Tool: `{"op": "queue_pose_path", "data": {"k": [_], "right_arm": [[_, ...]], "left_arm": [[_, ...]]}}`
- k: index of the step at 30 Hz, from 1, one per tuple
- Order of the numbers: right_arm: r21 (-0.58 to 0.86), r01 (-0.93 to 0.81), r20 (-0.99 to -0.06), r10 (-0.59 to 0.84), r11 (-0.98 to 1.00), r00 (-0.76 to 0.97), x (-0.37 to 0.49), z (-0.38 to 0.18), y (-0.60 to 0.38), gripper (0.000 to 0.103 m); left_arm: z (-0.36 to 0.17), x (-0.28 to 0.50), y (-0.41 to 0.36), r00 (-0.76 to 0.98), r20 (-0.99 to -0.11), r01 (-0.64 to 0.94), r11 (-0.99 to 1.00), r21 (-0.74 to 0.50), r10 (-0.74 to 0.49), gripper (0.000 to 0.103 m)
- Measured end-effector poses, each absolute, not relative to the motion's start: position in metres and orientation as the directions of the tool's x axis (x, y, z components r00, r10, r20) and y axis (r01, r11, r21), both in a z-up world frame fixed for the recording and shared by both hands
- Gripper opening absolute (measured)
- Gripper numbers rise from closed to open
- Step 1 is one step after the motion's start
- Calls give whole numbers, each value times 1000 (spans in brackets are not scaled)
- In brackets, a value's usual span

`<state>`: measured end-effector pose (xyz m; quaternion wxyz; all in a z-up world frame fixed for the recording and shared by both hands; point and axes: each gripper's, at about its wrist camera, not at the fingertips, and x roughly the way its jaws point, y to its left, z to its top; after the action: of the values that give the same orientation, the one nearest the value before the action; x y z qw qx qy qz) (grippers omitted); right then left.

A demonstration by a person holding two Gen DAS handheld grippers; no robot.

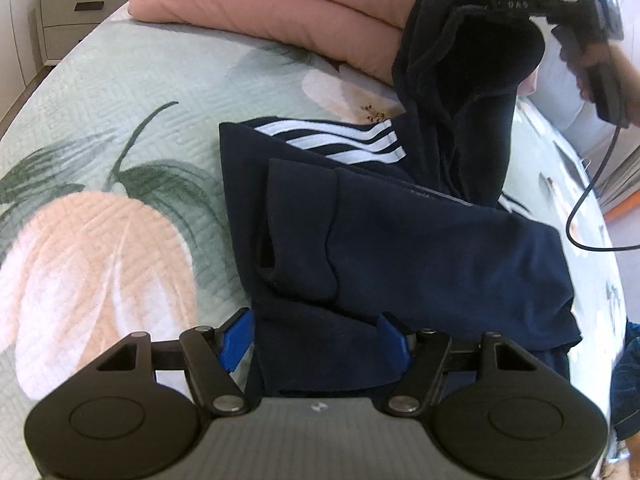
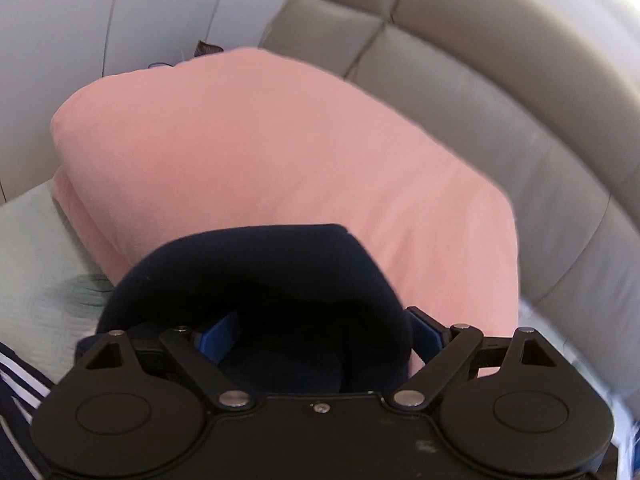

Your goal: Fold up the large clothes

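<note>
A navy garment point(image 1: 400, 232) with white stripes lies partly folded on the green floral bedspread point(image 1: 120, 120). My left gripper point(image 1: 316, 336) is at its near edge, blue fingers point(image 1: 236, 340) set wide with cloth between them; I cannot tell whether they pinch it. My right gripper point(image 1: 532, 4) is shut on the far end of the garment and holds it lifted above the bed, so the cloth hangs down in a loop. In the right wrist view the navy cloth point(image 2: 280, 280) bulges up between the fingers of my right gripper point(image 2: 320, 336).
A stack of folded pink bedding point(image 1: 280, 12) lies at the head of the bed, also in the right wrist view point(image 2: 280, 152). A grey padded headboard point(image 2: 500, 100) stands behind it. A grey nightstand point(image 1: 68, 16) stands far left. A black cable point(image 1: 588, 200) hangs at right.
</note>
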<state>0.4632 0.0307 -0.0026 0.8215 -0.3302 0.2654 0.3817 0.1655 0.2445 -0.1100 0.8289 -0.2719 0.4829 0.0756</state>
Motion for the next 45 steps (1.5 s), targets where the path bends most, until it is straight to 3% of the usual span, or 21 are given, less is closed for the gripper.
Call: {"op": "queue_pose_path", "data": {"k": [6,7,8,10,11,13,17,20,22,24,25,26,28,29,31,33,39,40,41,43,45], "right_arm": [[-156,-803,-747,464,575,477,490,-3,30,103],[-150,-800,-736,475,581,483,488,-2,28,91],[-163,-787,-709,483,595,513,483,-1,25,64],[-143,-759,-657,512,635,552,472,1,18,30],[-112,-755,-630,541,647,557,465,5,9,21],[-90,-760,-576,589,644,567,449,11,-9,20],[-64,-804,-463,696,592,549,393,28,-62,19],[-15,-878,-421,794,478,439,337,33,-115,20],[-24,-921,-442,822,390,359,296,20,-148,20],[-6,-965,-550,805,261,221,257,-7,-172,23],[2,-978,-617,769,210,164,240,-24,-181,27],[8,-986,-704,701,169,115,223,-46,-187,41],[-11,-990,-812,576,138,89,196,-81,-196,55],[-24,-990,-825,556,136,97,185,-91,-204,65],[4,-980,-803,585,197,114,184,-92,-214,75],[123,-946,-764,638,299,102,203,-82,-222,77],[562,-588,-627,763,582,157,279,-75,-240,84],[607,-523,-620,768,599,159,285,-83,-243,86],[635,-492,-619,773,595,136,287,-91,-243,86],[640,-536,-634,772,551,37,277,-106,-237,86],[544,-651,-719,694,529,-36,253,-117,-221,84]], "left_arm": [[-111,161,253,520,-839,-431,800,-418,-159,69],[-111,159,255,523,-836,-441,787,-432,-165,69],[-111,158,256,526,-833,-449,775,-444,-172,69],[-109,156,256,533,-828,-454,766,-455,-176,69],[-107,155,256,537,-826,-454,767,-453,-170,69],[-101,153,255,544,-825,-453,774,-442,-153,69],[-86,148,252,585,-798,-428,780,-457,-147,69],[-70,141,251,638,-753,-411,758,-507,-159,70],[-59,135,251,687,-710,-405,729,-552,-156,73],[-53,126,252,743,-661,-436,672,-598,-107,86],[-53,123,253,761,-642,-448,641,-623,-92,88],[-54,124,253,765,-635,-447,624,-641,-104,88],[-62,132,246,742,-647,-421,629,-654,-176,88],[-68,138,238,721,-664,-417,641,-644,-197,88],[-80,150,221,681,-696,-410,669,-620,-227,88],[-94,164,206,646,-709,-387,679,-624,-283,87],[-127,198,172,602,-657,-322,616,-719,-454,70],[-131,198,171,595,-660,-320,619,-717,-458,54],[-134,199,168,580,-676,-321,635,-703,-455,29],[-143,195,164,519,-742,-350,686,-638,-425,20],[-154,184,165,481,-770,-370,700,-611,-419,18]]}}
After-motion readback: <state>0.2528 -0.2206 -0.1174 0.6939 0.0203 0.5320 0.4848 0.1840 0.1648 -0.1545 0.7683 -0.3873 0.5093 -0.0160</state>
